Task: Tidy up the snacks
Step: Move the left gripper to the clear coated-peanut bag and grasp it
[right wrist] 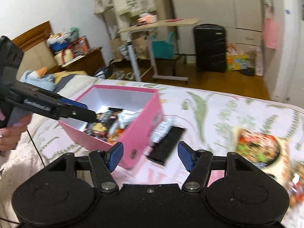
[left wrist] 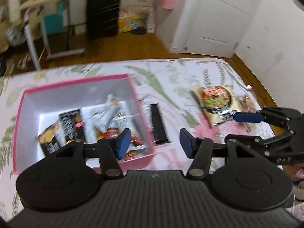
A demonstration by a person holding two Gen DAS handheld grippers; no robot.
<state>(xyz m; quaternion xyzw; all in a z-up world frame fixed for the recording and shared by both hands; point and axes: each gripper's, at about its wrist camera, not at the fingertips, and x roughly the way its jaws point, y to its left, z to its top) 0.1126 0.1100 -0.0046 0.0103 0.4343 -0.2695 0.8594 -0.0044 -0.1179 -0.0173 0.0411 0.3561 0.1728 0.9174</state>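
Observation:
A pink box (left wrist: 131, 87) with a white inside sits on the flowered bedspread and holds several snack packets (left wrist: 106, 119). It also shows in the right wrist view (right wrist: 140, 131). A black flat packet (left wrist: 158, 125) and a silver one (right wrist: 162, 129) lie just right of the box. A noodle packet with a bowl picture (left wrist: 216, 98) lies further right, also seen in the right wrist view (right wrist: 258, 148). My left gripper (left wrist: 154, 142) is open and empty over the box's right wall. My right gripper (right wrist: 150, 154) is open and empty above the black packet (right wrist: 167, 144).
The bed's edge drops to a wooden floor. Beyond it stand a wheeled side table (right wrist: 157, 24), a black suitcase (right wrist: 210, 47) and a white door (left wrist: 214, 17). More small packets (right wrist: 296, 188) lie at the far right. A blue plush toy (right wrist: 38, 77) lies near the headboard.

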